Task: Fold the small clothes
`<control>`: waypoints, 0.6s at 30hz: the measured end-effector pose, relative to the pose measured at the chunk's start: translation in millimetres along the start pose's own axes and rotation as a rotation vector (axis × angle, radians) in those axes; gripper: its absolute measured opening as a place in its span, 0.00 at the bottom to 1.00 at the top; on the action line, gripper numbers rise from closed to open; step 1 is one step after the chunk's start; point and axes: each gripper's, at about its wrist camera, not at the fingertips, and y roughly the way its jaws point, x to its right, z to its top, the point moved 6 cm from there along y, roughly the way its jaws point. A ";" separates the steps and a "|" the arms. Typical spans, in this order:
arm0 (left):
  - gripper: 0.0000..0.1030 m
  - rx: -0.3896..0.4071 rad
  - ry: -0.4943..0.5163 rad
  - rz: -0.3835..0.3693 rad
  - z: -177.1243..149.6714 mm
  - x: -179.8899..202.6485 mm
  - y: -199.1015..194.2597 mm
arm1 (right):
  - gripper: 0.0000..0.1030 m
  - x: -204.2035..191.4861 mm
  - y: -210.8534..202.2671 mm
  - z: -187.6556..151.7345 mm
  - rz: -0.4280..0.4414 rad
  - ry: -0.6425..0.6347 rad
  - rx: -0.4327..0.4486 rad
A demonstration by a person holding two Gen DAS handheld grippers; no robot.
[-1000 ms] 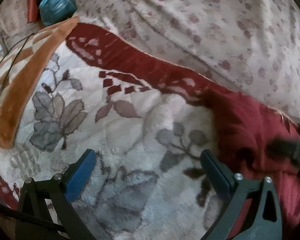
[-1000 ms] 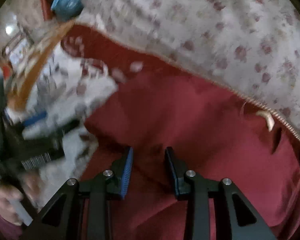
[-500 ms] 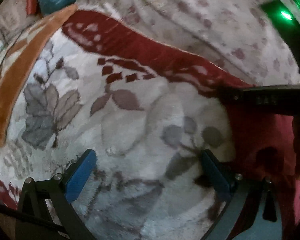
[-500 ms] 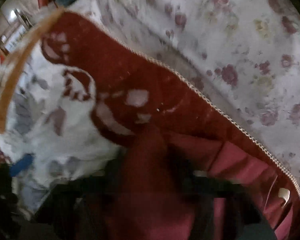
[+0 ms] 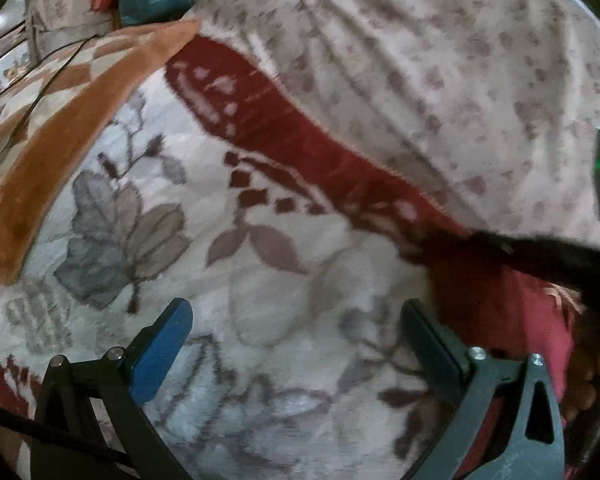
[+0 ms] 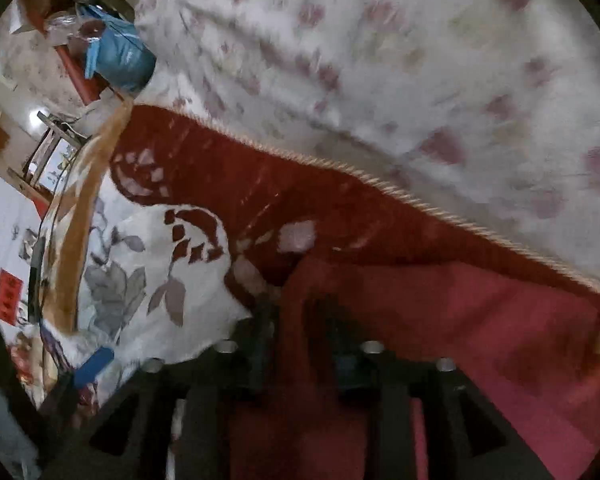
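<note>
A red garment (image 6: 480, 320) lies on a white fleece blanket (image 5: 260, 280) with grey flowers and a dark red border. My right gripper (image 6: 304, 320) is blurred, and a fold of the red garment rises between its fingers; the jaws are opening. In the left wrist view the right gripper shows as a dark bar (image 5: 540, 256) over the red garment (image 5: 500, 312). My left gripper (image 5: 296, 344) stands open above the blanket, just left of the garment, with nothing between its fingers. Its blue pad (image 6: 94, 362) shows at the lower left of the right wrist view.
A pale sheet with small pink flowers (image 5: 420, 60) covers the far side. An orange-bordered blanket (image 5: 60, 140) with a thin black cable lies at the left. A blue bag (image 6: 116, 60) and some furniture stand beyond the bed's corner.
My right gripper has swung left with the red fold, from over the plain red cloth to the blanket's border. It entered the left wrist view from the right. The left gripper shifted slightly and stayed open.
</note>
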 end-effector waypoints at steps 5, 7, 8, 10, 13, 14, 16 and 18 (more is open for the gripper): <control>1.00 0.012 0.042 -0.105 1.8 26.3 -5.3 | 0.48 27.6 -70.1 -38.9 -0.177 -0.029 0.052; 1.00 0.020 0.065 -0.097 1.0 33.9 -2.9 | 0.48 45.2 -89.9 -62.3 -0.238 -0.016 0.059; 1.00 0.004 0.092 -0.074 -1.2 39.3 3.8 | 0.48 55.8 -96.5 -75.7 -0.273 -0.012 0.055; 1.00 -0.033 0.132 -0.003 -7.4 42.4 18.8 | 0.48 82.1 -103.8 -102.7 -0.362 0.005 0.014; 1.00 -0.079 0.174 0.068 -18.7 38.4 32.9 | 0.48 105.3 -113.3 -134.1 -0.382 0.057 0.007; 1.00 -0.068 0.162 0.059 -20.1 36.2 31.4 | 0.49 107.4 -122.7 -139.3 -0.379 0.080 0.018; 1.00 -0.071 0.130 0.061 -21.4 31.3 26.6 | 0.50 111.7 -141.6 -147.2 -0.366 0.121 0.045; 1.00 -0.066 0.123 0.058 -21.5 29.4 19.6 | 0.55 120.6 -163.1 -151.8 -0.380 0.160 0.094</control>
